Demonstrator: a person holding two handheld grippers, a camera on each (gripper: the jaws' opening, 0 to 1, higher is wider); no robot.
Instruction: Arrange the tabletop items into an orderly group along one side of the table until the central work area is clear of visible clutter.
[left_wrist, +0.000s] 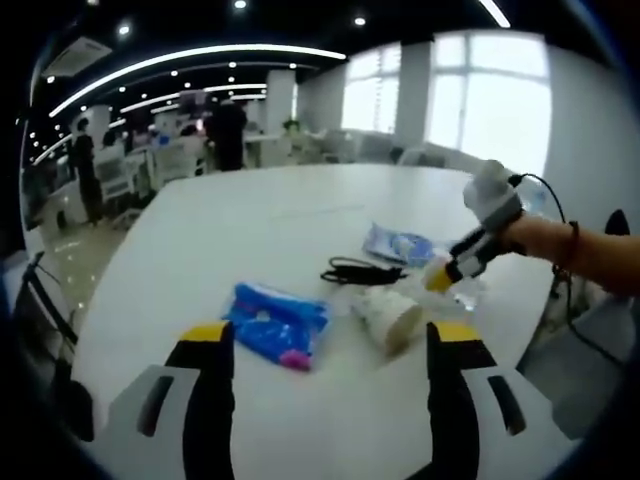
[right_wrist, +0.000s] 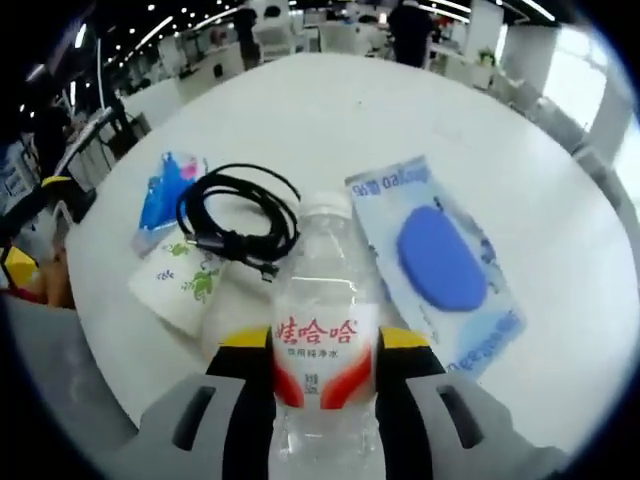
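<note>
Between right hand-held gripper (right_wrist: 325, 365) jaws, water bottle (right_wrist: 322, 330), label readable

In the left gripper view, the left gripper (left_wrist: 330, 375), grey-bodied with black fingers (left_wrist: 208, 390) tipped in yellow, is hovering with its two fingers spread wide apart and nothing between them. Coming in from the right of that view, the person's bare forearm (left_wrist: 590, 255), wearing a thin dark band at the wrist, is reaching forward and holding the right gripper (left_wrist: 445, 275) angled downward. In the right gripper view, the right gripper (right_wrist: 325, 355) is pressing its yellow-tipped black fingers (right_wrist: 245, 375) against both sides of a clear plastic water bottle (right_wrist: 325, 330), gripping it at the label.
</note>
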